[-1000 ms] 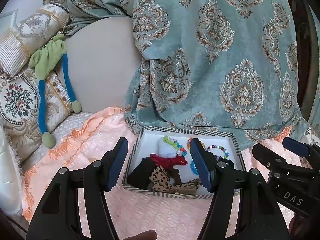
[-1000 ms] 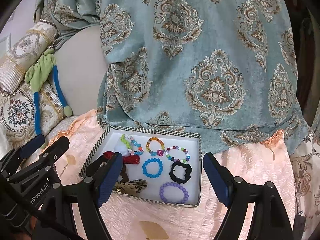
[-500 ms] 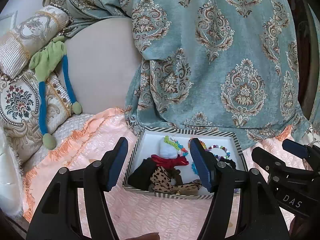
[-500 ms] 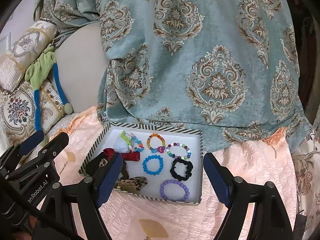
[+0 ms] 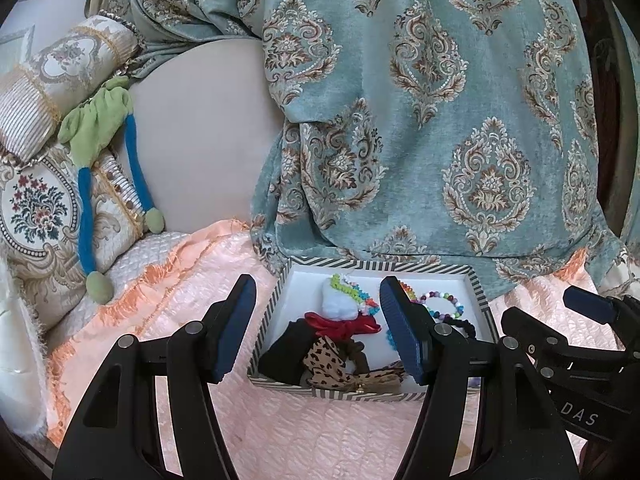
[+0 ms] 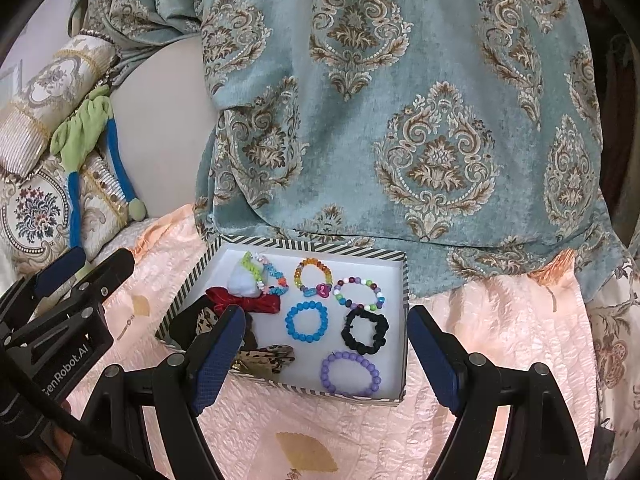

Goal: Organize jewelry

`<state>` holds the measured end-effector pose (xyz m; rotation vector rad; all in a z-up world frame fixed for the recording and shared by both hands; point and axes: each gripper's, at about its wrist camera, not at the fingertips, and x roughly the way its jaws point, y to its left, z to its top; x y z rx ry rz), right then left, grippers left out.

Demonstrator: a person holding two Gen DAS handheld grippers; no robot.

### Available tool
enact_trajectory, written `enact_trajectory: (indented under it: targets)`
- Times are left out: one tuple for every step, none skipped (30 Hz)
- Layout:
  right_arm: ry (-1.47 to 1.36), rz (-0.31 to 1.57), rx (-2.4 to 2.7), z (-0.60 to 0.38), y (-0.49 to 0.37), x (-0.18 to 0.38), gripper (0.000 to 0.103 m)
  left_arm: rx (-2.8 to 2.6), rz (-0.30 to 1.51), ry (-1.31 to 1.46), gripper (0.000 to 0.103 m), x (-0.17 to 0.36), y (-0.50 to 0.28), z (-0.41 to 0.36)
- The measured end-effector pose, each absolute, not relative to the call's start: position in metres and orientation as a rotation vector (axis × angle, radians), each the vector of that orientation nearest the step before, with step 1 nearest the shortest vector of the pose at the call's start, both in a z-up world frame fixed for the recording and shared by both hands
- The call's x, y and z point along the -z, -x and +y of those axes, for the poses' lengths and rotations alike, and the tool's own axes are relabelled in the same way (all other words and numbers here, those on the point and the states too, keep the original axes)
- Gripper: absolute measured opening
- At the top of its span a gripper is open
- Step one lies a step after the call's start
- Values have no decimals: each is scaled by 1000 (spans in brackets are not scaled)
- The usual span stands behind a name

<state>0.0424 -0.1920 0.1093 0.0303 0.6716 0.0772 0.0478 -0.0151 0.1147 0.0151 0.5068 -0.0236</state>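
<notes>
A striped-edged tray with a white floor sits on a pink quilted bedspread, its far side against a hanging teal damask cloth. From the right wrist view its right half holds bracelets lying apart from one another: an orange beaded one with a pink heart, a multicoloured bead one, a blue one, a black scrunchie and a purple one nearest the front wall. The left half is a jumble: a green and pastel beaded piece lies over something white, a red velvet band lies just in front, and darker leopard-print and black pieces are partly covered by the right tool's left finger, so their shapes are hard to make out.

The right tool hangs above the tray's front, fingers spread wide with nothing between them. The left tool is likewise wide apart and empty, held over the tray's left side; its right finger hides most of the blue and purple bracelets in that view, and the tray's right front corner is cut off behind the right tool.

At left, embroidered cushions and a green and blue soft toy lean against a beige backrest
</notes>
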Motion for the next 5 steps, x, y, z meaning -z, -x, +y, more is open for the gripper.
enact_trajectory:
  targets:
    - [-31, 673, -77, -193, -42, -109, 81, 24, 507, -16, 65, -114, -48, -15]
    - [-35, 675, -79, -195, -42, -108, 81, 19, 510, -16, 65, -114, -48, -15]
    - [-39, 675, -81, -197, -42, -107, 81, 17, 513, -15, 65, -114, -49, -15]
    - [-44, 675, -80, -201, -42, -106, 81, 18, 516, -15, 65, -113, -49, -14]
    - [-47, 674, -74, -207, -42, -103, 81, 16, 521, -14, 65, -113, -49, -13]
